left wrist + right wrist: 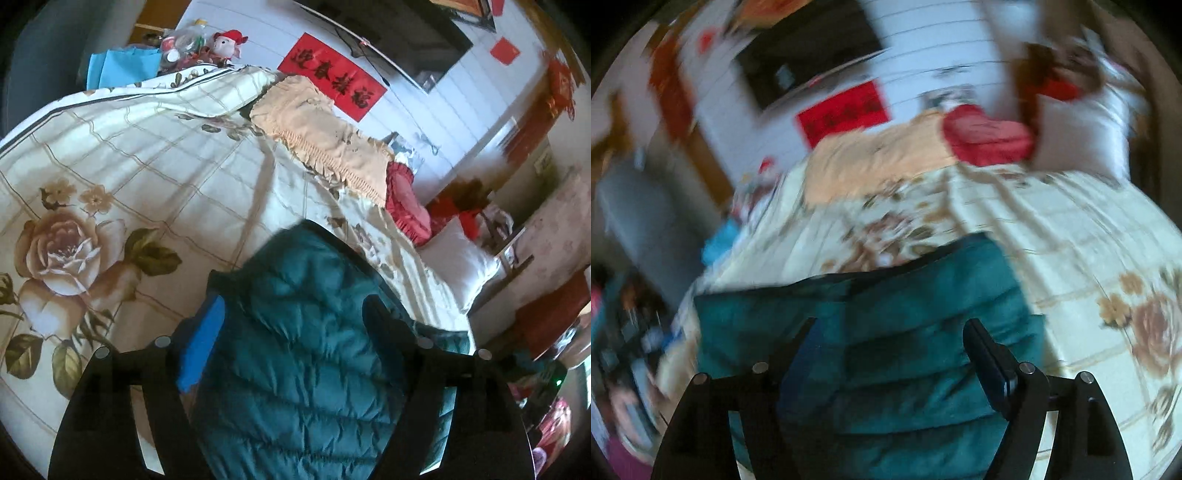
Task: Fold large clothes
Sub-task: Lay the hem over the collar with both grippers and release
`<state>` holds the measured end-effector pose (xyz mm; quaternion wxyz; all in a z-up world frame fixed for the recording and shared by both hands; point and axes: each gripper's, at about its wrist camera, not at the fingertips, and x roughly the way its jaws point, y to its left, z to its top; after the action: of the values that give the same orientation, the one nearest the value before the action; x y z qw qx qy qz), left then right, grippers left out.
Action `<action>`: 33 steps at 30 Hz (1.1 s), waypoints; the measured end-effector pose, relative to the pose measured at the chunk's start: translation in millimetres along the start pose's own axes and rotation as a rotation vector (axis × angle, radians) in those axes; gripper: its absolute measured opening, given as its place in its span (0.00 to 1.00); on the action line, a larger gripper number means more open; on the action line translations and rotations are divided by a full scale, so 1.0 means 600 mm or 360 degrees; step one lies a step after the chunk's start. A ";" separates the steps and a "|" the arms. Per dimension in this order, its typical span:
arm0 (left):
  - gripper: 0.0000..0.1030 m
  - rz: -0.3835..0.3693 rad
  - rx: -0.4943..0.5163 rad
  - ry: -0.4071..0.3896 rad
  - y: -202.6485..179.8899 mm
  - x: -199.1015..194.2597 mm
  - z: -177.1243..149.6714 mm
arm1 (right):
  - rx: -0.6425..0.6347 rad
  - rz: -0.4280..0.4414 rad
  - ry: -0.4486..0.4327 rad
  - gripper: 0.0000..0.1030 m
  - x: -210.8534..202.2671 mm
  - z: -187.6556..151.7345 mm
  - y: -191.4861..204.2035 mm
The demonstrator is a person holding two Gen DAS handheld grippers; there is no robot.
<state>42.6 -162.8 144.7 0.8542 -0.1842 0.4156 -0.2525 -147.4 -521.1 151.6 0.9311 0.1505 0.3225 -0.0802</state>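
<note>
A teal quilted down jacket (306, 332) lies on the bed over a cream floral quilt (129, 177). My left gripper (291, 299) is open, its two fingers spread wide on either side of the jacket's near part. In the right wrist view, which is blurred, the same jacket (886, 332) fills the lower middle. My right gripper (890, 325) is open too, fingers apart over the jacket's padded panels. I cannot tell whether either gripper touches the cloth.
A peach frilled pillow (317, 125) and a red pillow (406, 199) lie at the bed's far side by a white wall with a red banner (332, 85). A blue bag (118, 66) and clutter sit at the far left. A white cushion (1082, 129) lies beside the red pillow.
</note>
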 end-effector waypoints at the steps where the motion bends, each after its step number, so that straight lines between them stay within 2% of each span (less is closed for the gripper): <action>1: 0.75 0.0013 0.0019 0.0011 -0.006 0.007 -0.004 | -0.0089 -0.0012 0.0005 0.73 0.015 -0.002 0.028; 4: 0.75 0.0160 0.0130 0.0030 -0.033 0.041 -0.021 | -0.0191 -0.0022 0.0048 0.72 0.073 -0.002 0.079; 7: 0.75 0.0372 0.0218 0.0090 -0.039 0.090 -0.035 | -0.0182 -0.0045 0.0144 0.64 0.137 -0.002 0.096; 9: 0.76 0.0497 0.0241 0.0111 -0.034 0.123 -0.039 | -0.0173 -0.0070 0.0198 0.63 0.175 -0.007 0.102; 13: 0.80 0.0624 0.0313 0.0152 -0.025 0.169 -0.046 | -0.0206 -0.0138 0.0305 0.63 0.232 -0.019 0.099; 16: 0.81 0.0671 0.0357 0.0128 -0.026 0.184 -0.056 | -0.0185 -0.0167 0.0339 0.65 0.256 -0.026 0.090; 19: 0.81 0.0719 0.0432 0.0098 -0.032 0.194 -0.068 | -0.0198 -0.0203 0.0294 0.65 0.267 -0.036 0.090; 24: 0.83 0.0736 0.0442 0.0102 -0.029 0.202 -0.071 | -0.0181 -0.0194 0.0276 0.66 0.258 -0.035 0.088; 27: 0.83 0.0736 0.0446 0.0097 -0.029 0.202 -0.070 | -0.0121 -0.0128 0.0272 0.66 0.221 -0.022 0.078; 29: 0.83 0.0735 0.0444 0.0099 -0.029 0.203 -0.070 | -0.0095 -0.0095 0.0210 0.69 0.185 -0.013 0.065; 33: 0.84 0.0734 0.0435 0.0092 -0.027 0.206 -0.071 | -0.0062 -0.0222 0.0082 0.78 0.129 0.005 0.005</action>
<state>69.0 -252.6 52.0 0.8939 0.0395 0.4327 -0.1101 -84.6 -523.6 106.0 0.9174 0.1116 0.3575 -0.1348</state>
